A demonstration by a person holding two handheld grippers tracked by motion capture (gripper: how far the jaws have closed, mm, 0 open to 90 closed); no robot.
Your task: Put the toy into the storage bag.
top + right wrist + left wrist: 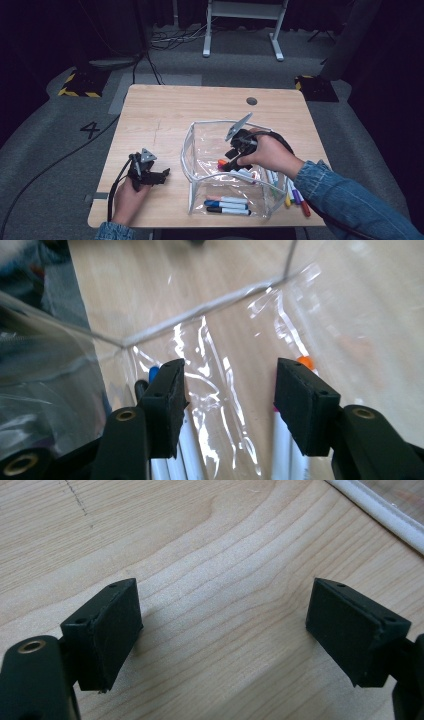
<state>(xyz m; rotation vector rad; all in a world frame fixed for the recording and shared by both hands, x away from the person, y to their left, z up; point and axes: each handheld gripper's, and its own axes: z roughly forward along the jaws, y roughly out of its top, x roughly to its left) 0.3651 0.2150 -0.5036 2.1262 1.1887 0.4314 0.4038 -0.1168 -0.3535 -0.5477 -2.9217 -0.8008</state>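
**Right gripper over the pouch, loose markers off to its right**

The right gripper [235, 159] hangs inside the mouth of the clear pouch [192, 150], jaws parted with nothing between them; in the right gripper view markers [172, 460] lie just below its pads on the pouch floor, an orange cap [305, 361] past the right pad. Several more markers [227, 205] rest along the pouch's near wall. The loose markers [292, 192] still on the table [160, 110] lie just outside the pouch, on the person's right and nearer the table's front edge, long axes running roughly front to back. That hand is plainly the nearer one. The left gripper [159, 176] sits open and empty on the wood, left of the pouch's white rim [380, 512].
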